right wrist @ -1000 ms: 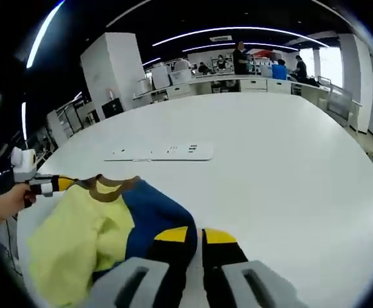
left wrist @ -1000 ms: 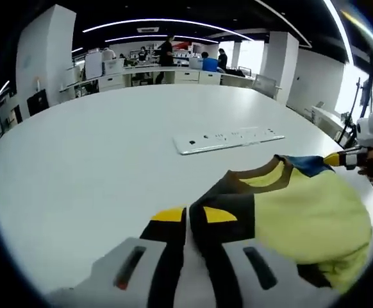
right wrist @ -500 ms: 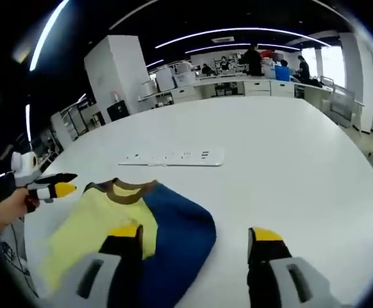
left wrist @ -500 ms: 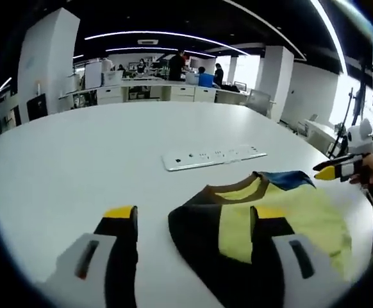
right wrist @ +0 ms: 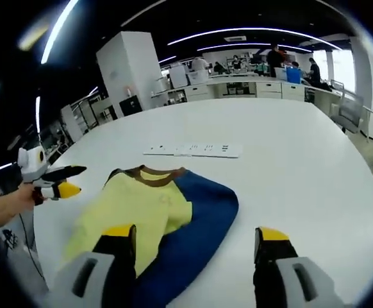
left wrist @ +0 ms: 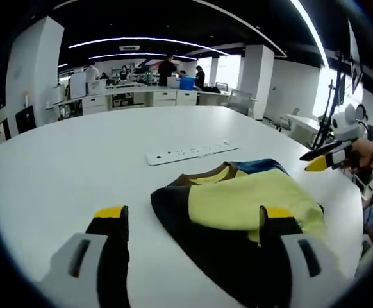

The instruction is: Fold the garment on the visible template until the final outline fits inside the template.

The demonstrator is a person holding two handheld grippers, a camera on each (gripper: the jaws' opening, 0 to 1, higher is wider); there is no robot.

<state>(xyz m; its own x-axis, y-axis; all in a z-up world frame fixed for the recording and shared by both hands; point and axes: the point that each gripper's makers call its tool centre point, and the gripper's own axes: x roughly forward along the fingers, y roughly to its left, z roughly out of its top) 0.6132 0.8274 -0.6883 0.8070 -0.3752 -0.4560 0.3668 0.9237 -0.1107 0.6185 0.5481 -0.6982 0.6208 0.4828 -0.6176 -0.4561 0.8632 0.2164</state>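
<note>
In the left gripper view, the left gripper [left wrist: 190, 221] stands with its two jaws spread wide apart and nothing between them; each jaw is a black finger with a yellow tip rising out of a pale grey moulded body. Past the jaws the garment [left wrist: 238, 212] lies folded on the white table [left wrist: 65, 160], a smooth, matt, rounded top. The cloth is soft and limp: a dark rounded lobe lies nearest the camera, a pale yellow panel is folded over it with a soft rolled edge, a brown ribbed collar curves at the far side and a blue piece shows beyond that. Just behind the garment a long flat white power strip [left wrist: 188, 153] lies on the tabletop, dotted with small dark sockets. At the right edge, the right gripper [left wrist: 319, 159] hovers above the table's rim in a person's hand [left wrist: 366, 154], its dark, yellow-tipped jaws parted. In the right gripper view, the right gripper [right wrist: 196, 240] likewise has its jaws wide apart, empty, with the same yellow tips and grey body. The garment [right wrist: 167, 212] lies between and beyond them on the table [right wrist: 289, 167]: a yellow front with brown collar on the left, a deep blue rounded lobe on the right. The power strip [right wrist: 193, 150] lies just beyond the collar. At the left edge the left gripper [right wrist: 68, 181] is held in a hand [right wrist: 7, 202], its slim jaws slightly parted.
</note>
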